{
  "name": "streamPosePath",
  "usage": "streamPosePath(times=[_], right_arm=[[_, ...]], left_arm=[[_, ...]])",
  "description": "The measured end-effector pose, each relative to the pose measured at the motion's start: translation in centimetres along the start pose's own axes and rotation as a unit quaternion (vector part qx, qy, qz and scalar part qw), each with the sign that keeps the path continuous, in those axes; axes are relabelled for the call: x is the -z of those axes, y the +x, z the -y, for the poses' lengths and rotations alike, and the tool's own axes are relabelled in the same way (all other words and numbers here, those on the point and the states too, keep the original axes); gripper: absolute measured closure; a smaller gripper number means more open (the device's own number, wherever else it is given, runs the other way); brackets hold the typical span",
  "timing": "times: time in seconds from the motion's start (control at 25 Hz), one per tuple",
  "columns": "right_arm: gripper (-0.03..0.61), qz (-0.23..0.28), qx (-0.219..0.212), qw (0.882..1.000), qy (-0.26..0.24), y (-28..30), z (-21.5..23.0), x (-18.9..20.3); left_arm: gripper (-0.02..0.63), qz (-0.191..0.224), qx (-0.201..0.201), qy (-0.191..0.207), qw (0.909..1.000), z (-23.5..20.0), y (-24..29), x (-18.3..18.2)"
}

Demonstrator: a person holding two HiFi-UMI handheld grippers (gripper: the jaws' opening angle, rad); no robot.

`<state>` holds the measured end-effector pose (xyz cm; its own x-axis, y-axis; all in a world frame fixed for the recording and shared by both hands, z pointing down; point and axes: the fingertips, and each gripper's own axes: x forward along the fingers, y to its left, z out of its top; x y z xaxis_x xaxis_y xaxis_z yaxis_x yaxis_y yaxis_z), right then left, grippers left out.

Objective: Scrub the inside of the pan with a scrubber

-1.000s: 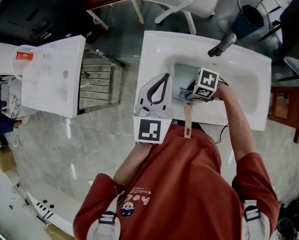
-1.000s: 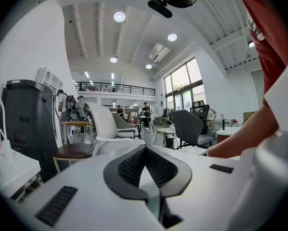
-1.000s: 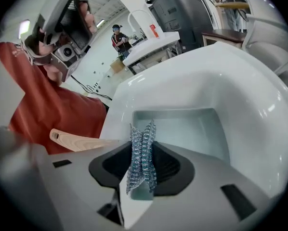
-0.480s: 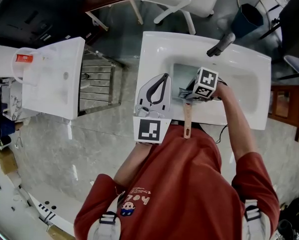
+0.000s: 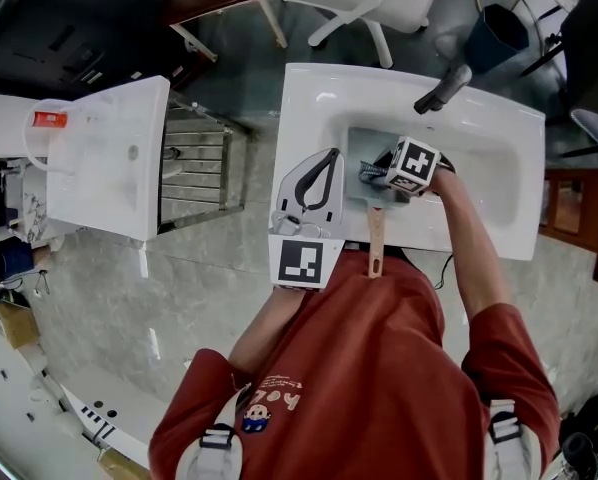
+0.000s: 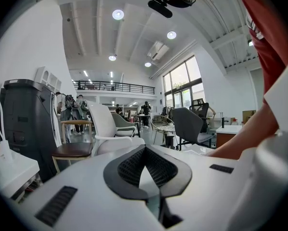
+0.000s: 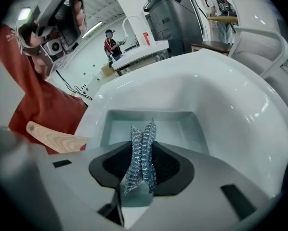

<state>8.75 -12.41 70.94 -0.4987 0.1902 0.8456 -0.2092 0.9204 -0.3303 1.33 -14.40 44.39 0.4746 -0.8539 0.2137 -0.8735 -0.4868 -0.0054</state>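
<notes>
Red short-sleeved shirt, cartoon print lower centre; white left tool and right tool with black pads.

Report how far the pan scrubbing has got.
Done: the scrubber is clamped in the right gripper. In hand: that gripper hangs over the sink basin by the pan's wooden handle; whether the scrubber touches anything cannot be told. Left: unclear how much scrubbing, the pan's inside being hidden. The left gripper, shut and empty, is over the sink's rim.
</notes>
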Motion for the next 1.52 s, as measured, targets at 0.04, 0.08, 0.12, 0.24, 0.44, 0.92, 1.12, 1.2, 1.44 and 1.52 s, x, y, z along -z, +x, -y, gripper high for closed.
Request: streamPosePath(times=[0.04,0.08,0.12,0.24,0.44,0.92,1.12,1.2,1.44,1.52], right_arm=[[0.442,0.003,0.013,1.0,-0.003,0.1,0.6,0.0],[0.442,0.006,0.025,1.0,-0.006,0.3,1.1,0.0],[0.442,0.008,0.034,0.999,-0.009,0.5,1.5,0.0],[0.442,0.003,0.064,0.998,-0.024,0.8,2.3,-0.1],[0.442,-0.009,0.15,0.987,-0.052,1.5,4.3,-0.3],[0.443,-0.022,0.247,0.965,-0.087,2.7,6.8,0.2],[0.443,-0.026,0.258,0.962,-0.086,2.6,6.8,0.2],[0.443,-0.028,0.26,0.962,-0.083,2.5,6.8,0.1],[0.423,-0.025,0.216,0.976,-0.024,1.5,6.2,-0.2],[0.423,-0.018,0.177,0.984,-0.027,0.7,4.6,-0.9]], left_arm=[[0.603,-0.001,-0.001,0.0,1.0,0.0,0.0,0.0],[0.603,-0.002,-0.001,0.001,1.0,-0.1,0.0,0.0],[0.603,-0.003,-0.001,0.002,1.0,-0.1,0.0,0.1],[0.603,-0.005,-0.002,0.002,1.0,-0.1,0.0,0.4],[0.603,-0.007,-0.002,0.003,1.0,0.0,0.0,0.6],[0.603,-0.013,-0.007,0.006,0.9999,-0.4,-0.4,1.2],[0.603,-0.01,-0.004,0.011,0.9999,-0.3,-0.5,0.9],[0.603,-0.008,-0.004,0.012,0.9999,-0.2,-0.5,0.7],[0.603,-0.005,-0.001,0.009,0.9999,0.2,-0.7,0.5],[0.603,-0.006,-0.001,0.008,0.9999,0.2,-0.8,0.6]])
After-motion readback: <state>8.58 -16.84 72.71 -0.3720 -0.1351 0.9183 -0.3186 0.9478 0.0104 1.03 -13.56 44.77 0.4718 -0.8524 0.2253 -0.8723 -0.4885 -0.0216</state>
